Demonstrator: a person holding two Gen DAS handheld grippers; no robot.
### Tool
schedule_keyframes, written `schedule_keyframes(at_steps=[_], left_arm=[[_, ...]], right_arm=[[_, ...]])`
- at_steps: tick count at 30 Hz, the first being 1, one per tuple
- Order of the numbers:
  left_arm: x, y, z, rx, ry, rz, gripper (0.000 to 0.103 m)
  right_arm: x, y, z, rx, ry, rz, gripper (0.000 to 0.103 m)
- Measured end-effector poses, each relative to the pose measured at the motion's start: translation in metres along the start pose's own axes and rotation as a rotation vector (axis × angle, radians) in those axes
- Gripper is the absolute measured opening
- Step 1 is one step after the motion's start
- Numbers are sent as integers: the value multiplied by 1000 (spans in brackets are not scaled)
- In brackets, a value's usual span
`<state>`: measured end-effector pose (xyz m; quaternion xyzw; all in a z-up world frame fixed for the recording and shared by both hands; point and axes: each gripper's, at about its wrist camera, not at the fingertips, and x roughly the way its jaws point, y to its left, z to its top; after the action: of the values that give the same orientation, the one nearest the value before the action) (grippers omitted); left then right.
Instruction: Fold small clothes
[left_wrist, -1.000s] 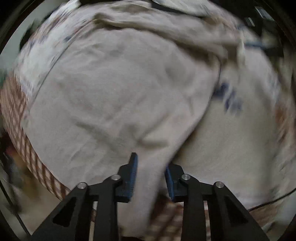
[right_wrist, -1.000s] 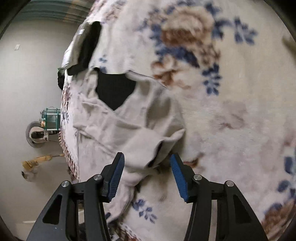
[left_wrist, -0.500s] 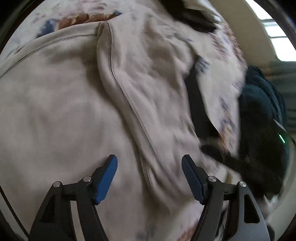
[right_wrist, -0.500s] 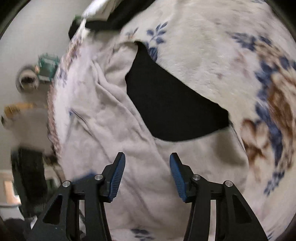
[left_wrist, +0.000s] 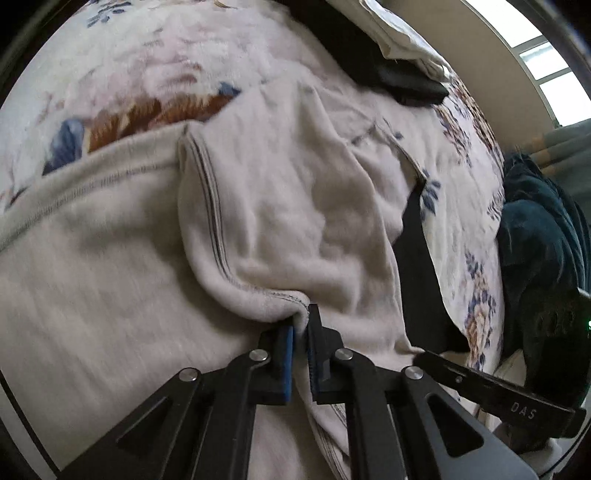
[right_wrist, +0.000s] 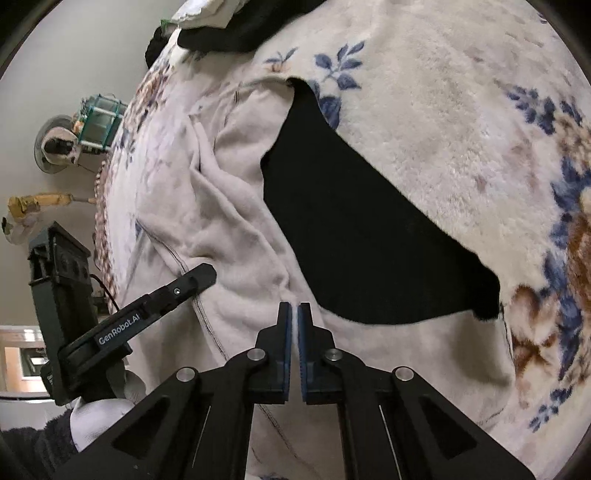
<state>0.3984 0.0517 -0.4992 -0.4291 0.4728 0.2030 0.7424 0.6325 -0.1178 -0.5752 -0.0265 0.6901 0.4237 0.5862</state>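
Note:
A beige sweatshirt-like garment (left_wrist: 295, 206) with a black inner lining (right_wrist: 354, 236) lies crumpled on a floral fleece blanket (right_wrist: 443, 110). My left gripper (left_wrist: 302, 325) is shut on a stitched hem fold of the beige garment. My right gripper (right_wrist: 294, 314) is shut on the beige fabric at the edge of the black opening. The left gripper also shows in the right wrist view (right_wrist: 173, 291), resting on the garment to the left. The right gripper's finger shows at the lower right of the left wrist view (left_wrist: 491, 387).
Folded black and white clothes (left_wrist: 388, 55) are stacked at the far end of the blanket. A dark teal cloth (left_wrist: 535, 236) lies at the right. Beyond the blanket's edge are a grey floor (right_wrist: 74, 55), a teal box (right_wrist: 99, 122) and a round object (right_wrist: 55, 147).
Both grippers were open half a second ago and have closed on the beige garment. The left gripper dropped onto the hem fold; the right one settled at the black opening's edge.

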Motion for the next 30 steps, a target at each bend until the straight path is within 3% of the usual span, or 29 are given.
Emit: schedule_keyframes(at_steps=[5, 9, 11, 13, 15, 20, 21, 22, 25, 28, 30], left_arm=[[11, -1, 9, 32, 4, 20, 4], [7, -2, 6, 20, 59, 20, 9], [-1, -4, 0, 32, 84, 55, 29], [-14, -7, -10, 64, 64, 68, 54], [-24, -9, -21, 75, 37, 98, 61], [-17, -10, -30, 63, 45, 134, 61], [-13, -10, -29, 53, 51, 129, 61], [-13, -11, -26, 44, 50, 128, 61], [-19, -13, -12, 41, 12, 130, 61], [-19, -14, 6, 62, -30, 187, 61], [-9, -13, 20, 83, -33, 231, 61]], right_arm=[[-1, 0, 9, 14, -32, -8, 4], [3, -1, 12, 27, 10, -11, 5], [-2, -3, 10, 42, 30, -4, 6], [-12, -3, 5, 26, 29, -25, 15], [-20, -3, -1, -4, 22, -31, 17], [-5, -12, -9, -1, 94, 33, 17], [-4, -13, -10, 6, 77, 46, 16], [-6, -12, -10, 12, 43, 59, 3], [-16, -10, -5, 40, -39, 86, 3], [-12, -23, -1, 86, -4, 56, 5], [-13, -33, -5, 97, 33, -12, 5]])
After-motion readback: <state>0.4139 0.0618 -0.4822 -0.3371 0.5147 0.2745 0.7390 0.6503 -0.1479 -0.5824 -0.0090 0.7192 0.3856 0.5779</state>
